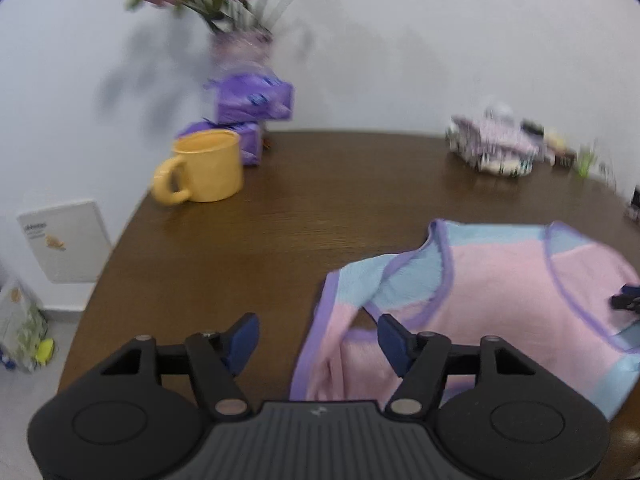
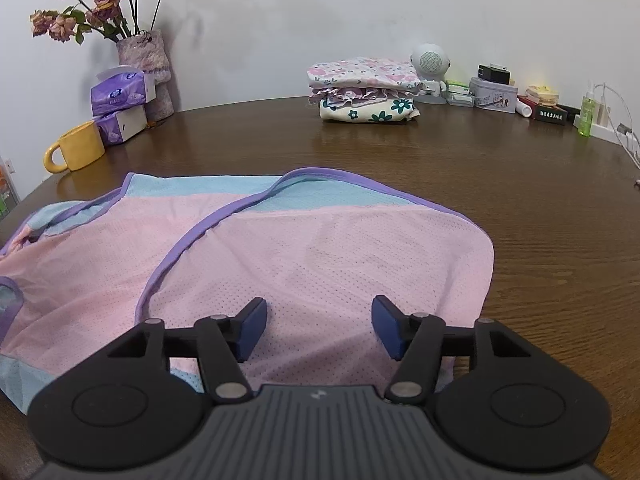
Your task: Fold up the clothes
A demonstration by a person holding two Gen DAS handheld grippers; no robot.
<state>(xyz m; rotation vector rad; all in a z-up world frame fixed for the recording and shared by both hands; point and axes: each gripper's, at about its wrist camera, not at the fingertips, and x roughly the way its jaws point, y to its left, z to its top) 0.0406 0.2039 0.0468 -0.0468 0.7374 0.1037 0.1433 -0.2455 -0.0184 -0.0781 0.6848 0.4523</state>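
the left gripper [image 1: 318,340] stands with its blue pads apart and nothing between them, over the left hem of the pink, pale-blue and purple-trimmed mesh garment [image 1: 500,280], which lies partly folded on the brown wooden table [image 1: 280,220] toward its near right side. the right gripper [image 2: 319,328] hovers likewise parted and empty above the pink panel near the garment's right edge. the cloth looks thin, light and limp, its perforated knit likely to slide on the smooth wood and sag when lifted, so i judge the bound purple edges or corners the firmest places to pinch. a yellow ceramic mug [image 1: 208,170] sits by the far left edge, folded floral clothes [image 2: 364,90] at the far edge.
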